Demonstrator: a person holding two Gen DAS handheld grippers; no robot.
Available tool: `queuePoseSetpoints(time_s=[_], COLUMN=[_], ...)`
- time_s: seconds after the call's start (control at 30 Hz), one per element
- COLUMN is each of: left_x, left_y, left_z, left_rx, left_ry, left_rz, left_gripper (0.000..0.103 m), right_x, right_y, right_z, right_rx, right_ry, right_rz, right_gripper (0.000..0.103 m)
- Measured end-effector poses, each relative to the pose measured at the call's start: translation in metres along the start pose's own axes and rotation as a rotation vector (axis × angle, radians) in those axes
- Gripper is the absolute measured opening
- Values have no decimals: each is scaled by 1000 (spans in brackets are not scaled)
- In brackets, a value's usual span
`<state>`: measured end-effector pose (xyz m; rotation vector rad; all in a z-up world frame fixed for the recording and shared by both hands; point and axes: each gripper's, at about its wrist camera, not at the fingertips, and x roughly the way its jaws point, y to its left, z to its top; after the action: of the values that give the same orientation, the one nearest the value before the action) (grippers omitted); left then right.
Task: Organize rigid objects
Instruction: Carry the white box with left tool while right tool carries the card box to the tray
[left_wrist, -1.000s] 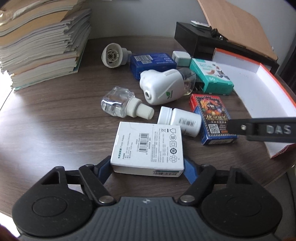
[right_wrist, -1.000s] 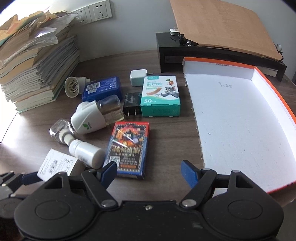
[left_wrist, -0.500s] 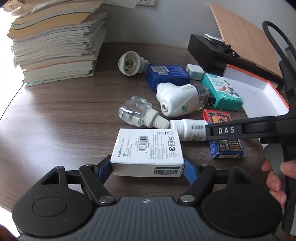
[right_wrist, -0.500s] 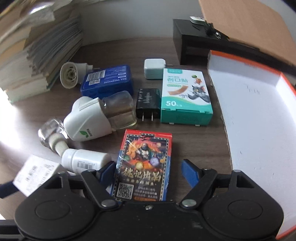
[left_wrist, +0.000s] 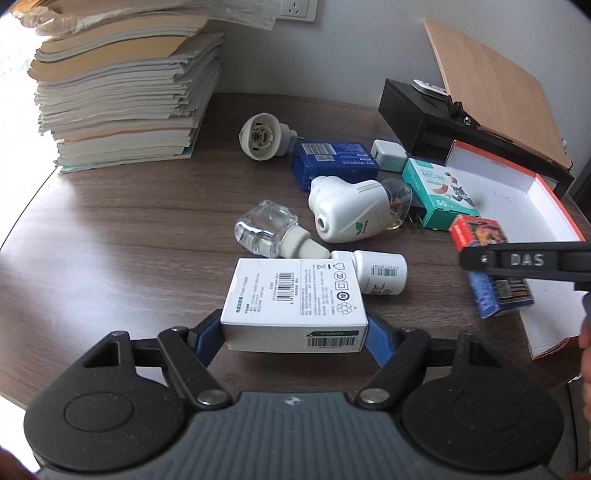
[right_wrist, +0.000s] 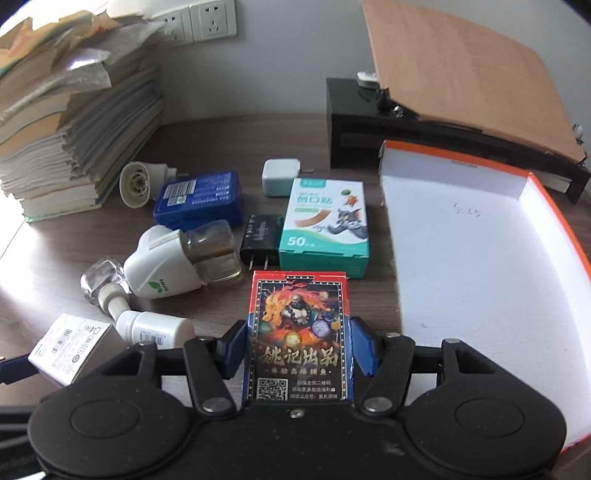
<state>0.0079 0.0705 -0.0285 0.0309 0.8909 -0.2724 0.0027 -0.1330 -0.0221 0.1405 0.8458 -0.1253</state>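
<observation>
Blue fingers (left_wrist: 208, 334) of the left gripper (left_wrist: 294, 332) press on both sides of the white carton (left_wrist: 295, 302), so they are closed on it; the carton lies flat, barcode up, at the near part of the table (left_wrist: 110, 236). In the right wrist view the right gripper (right_wrist: 297, 349) has its fingers (right_wrist: 232, 347) at the two long sides of the card box (right_wrist: 297, 332), close to it, with a thin gap visible on the right side, so I cannot tell if they really clamp it.

Just beyond the carton, the left view shows the white pill bottle (left_wrist: 378, 271) on its side, the clear glass bottle (left_wrist: 269, 232) and the white plug-in diffuser (left_wrist: 347, 214). Only the right view shows the black charger (right_wrist: 260, 236) fully, between the diffuser and the teal plaster box (right_wrist: 325, 221). Behind them are the blue case (right_wrist: 201, 197), the small white adapter (right_wrist: 280, 177) and the round white socket (right_wrist: 138, 184). The orange-edged white tray (right_wrist: 480, 258) stands to the right, and a stack of books (left_wrist: 118, 96) to the far left.
</observation>
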Motion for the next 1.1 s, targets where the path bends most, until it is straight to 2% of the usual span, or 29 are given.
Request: queuePoseSetpoints(time_s=[0.37, 0.77, 1.1], left_x=[-22, -17, -7], left_y=[-31, -128, -205], left_z=[-1, 25, 48], left_rx=[25, 108, 205], left_ry=[-39, -90, -139], left_rz=[4, -123, -152], left_gripper=[79, 79, 79], right_x=[-38, -68, -82], right_y=[-47, -127, -185], right_z=[-10, -7, -1], right_rx=[50, 143, 177], right_ry=[-23, -78, -109], right_rz=[12, -66, -103], right_gripper=[71, 71, 71])
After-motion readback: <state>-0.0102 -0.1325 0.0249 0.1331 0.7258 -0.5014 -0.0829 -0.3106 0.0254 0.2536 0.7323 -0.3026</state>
